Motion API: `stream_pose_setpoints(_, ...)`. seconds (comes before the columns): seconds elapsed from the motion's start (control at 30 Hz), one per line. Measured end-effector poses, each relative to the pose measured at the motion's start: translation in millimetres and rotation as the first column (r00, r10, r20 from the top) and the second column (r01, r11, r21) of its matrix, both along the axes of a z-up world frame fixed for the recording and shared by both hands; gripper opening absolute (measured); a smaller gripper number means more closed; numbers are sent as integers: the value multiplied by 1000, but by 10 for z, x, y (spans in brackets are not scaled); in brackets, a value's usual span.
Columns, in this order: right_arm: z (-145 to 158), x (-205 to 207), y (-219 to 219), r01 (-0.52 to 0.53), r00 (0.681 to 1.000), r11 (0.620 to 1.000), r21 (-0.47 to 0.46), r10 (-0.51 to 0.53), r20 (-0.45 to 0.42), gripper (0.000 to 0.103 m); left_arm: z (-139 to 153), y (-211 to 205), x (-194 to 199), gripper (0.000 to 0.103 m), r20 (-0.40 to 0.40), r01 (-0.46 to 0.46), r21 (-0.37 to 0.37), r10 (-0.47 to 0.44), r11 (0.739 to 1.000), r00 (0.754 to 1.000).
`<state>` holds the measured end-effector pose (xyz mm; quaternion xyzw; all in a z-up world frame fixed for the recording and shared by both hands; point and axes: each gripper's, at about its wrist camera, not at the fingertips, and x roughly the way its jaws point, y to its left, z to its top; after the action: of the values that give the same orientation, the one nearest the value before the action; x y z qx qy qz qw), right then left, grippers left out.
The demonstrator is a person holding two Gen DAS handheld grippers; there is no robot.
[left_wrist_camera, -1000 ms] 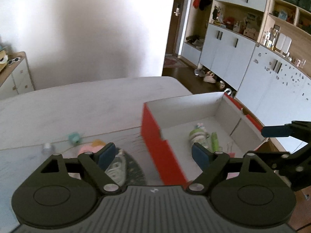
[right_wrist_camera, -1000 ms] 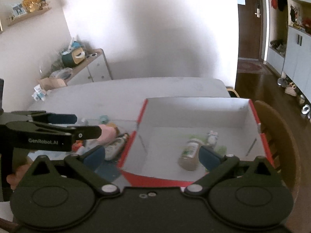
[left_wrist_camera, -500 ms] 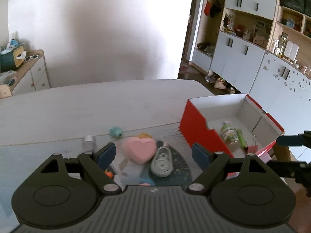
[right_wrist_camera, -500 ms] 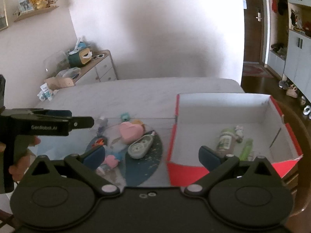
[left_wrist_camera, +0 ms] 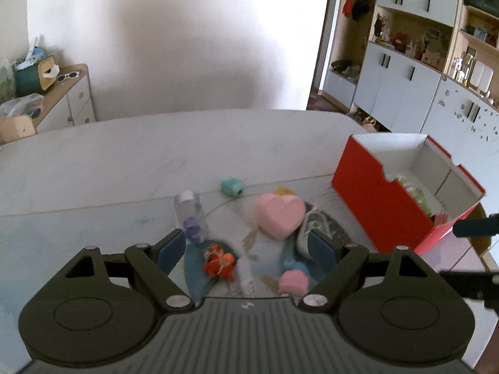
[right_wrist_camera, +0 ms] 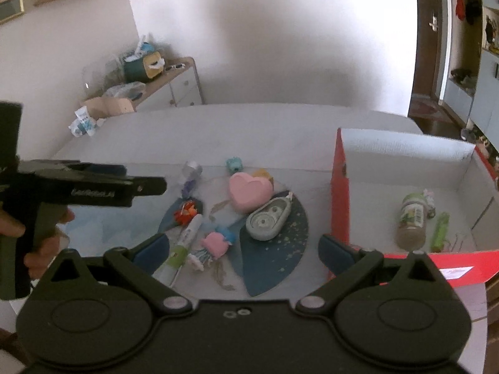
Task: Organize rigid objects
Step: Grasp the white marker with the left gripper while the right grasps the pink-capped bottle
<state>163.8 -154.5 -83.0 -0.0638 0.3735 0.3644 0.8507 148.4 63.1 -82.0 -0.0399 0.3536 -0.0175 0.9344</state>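
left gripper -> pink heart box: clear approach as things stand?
Probably yes. The left gripper is open and empty, and the pink heart box lies just ahead of its fingertips with nothing above it. The correction tape dispenser lies close on its right and may get nudged.

Heart box on table, centre. Correction-tape dispenser touching it at 4 o'clock. Small bottle at 9 o'clock. Pen at 7 o'clock. Open box at 3 o'clock; jar lying inside.
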Motion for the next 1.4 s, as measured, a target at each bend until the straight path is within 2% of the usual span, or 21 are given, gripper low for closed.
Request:
stream_pose_setpoints(0.2, -153, 72, 192, 22, 999, 999, -35, -23, -22, 100, -250, 92, -56, 85, -16, -6, 3, 6, 1000, 1000)
stream_pose_setpoints(0.5, -387, 184, 491, 43, 996, 996, -73, -49, -75, 97, -734, 72, -116, 85, -90, -31, 30, 34, 999, 995)
stream_pose_setpoints(0.73, -595, 241, 768, 60, 991, 991, -118, -74, -113, 93, -867, 49, -55, 85, -97, -60, 29, 62, 998, 993)
stream_pose_setpoints(1.03, -817, 338, 1029, 81, 981, 982, -173, -109, -159, 79, -983, 21, 30, 85, -113, -63, 13, 64, 998, 992)
stream_pose_setpoints(1.17, -913, 373, 1126, 84, 976, 978, -193, -120, -184, 70, -1014, -19, 37, 72, -122, -46, 13, 48, 999, 991)
stream_pose_setpoints(1.23, -954, 394, 1151, 90, 971, 976, -198, -130, -199, 68, -1029, -39, 36, 70, -126, -39, 16, 41, 999, 991)
stream_pose_setpoints(1.3, -983, 411, 1174, 93, 967, 975, -201, -136, -214, 62, -1041, -60, 26, 61, -126, -35, 21, 37, 999, 991)
stream_pose_setpoints(1.4, -1020, 415, 1206, 96, 964, 973, -211, -144, -223, 58, -1047, -92, 25, 57, -123, -25, 30, 29, 999, 992)
